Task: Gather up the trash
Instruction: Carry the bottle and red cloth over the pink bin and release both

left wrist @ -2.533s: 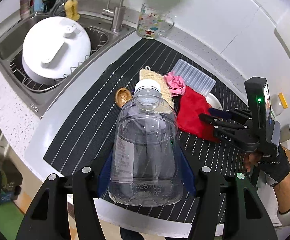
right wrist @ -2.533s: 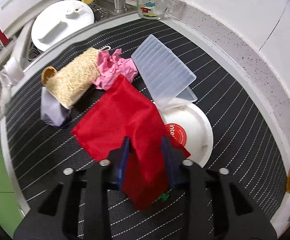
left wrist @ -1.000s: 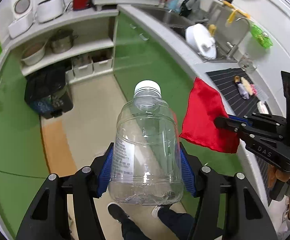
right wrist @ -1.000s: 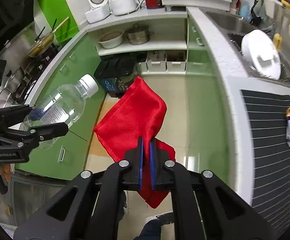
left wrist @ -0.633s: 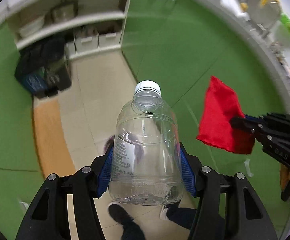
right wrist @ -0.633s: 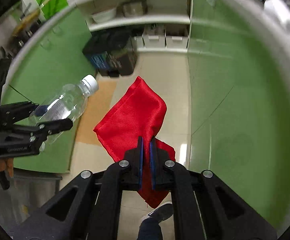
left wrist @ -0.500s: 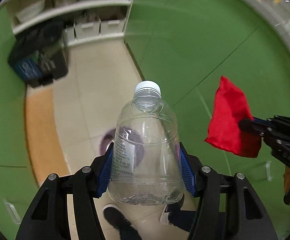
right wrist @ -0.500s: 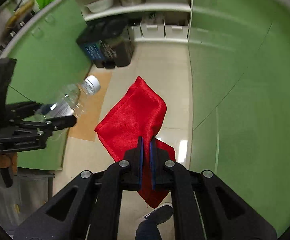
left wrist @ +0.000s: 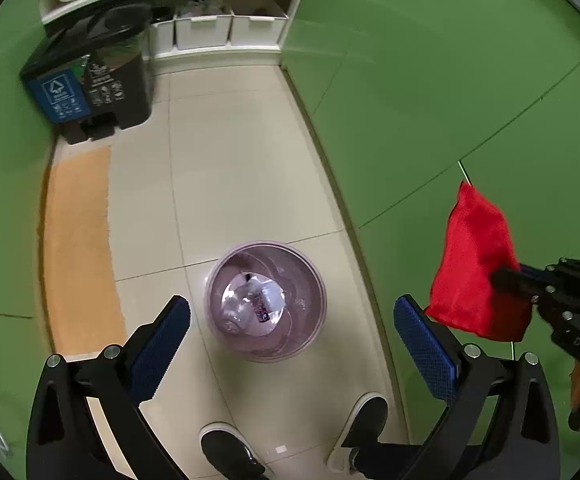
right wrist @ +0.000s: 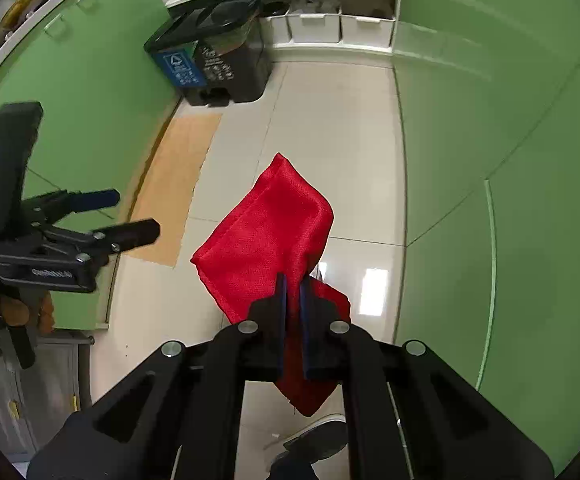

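My left gripper [left wrist: 290,316] is open and empty, pointing down over a translucent purple trash bin [left wrist: 313,280] on the floor. A clear plastic bottle [left wrist: 252,300] lies inside the bin. My right gripper [right wrist: 293,280] is shut on a red cloth [right wrist: 266,232] and holds it in the air above the floor. In the left wrist view the red cloth [left wrist: 475,264] hangs right of the bin, held by the right gripper [left wrist: 505,276]. The left gripper [right wrist: 134,216] shows open at the left of the right wrist view.
A black and blue pedal waste bin [left wrist: 90,80] stands at the far end of the tiled floor, below white shelves with storage boxes [left wrist: 202,30]. Green cabinet fronts [left wrist: 429,92] line both sides. An orange mat [left wrist: 78,240] lies on the left. The person's shoes [left wrist: 230,452] are below the bin.
My left gripper has opened and the clear bottle has dropped into the purple bin. The right gripper still holds the red cloth and has come down nearer the floor.
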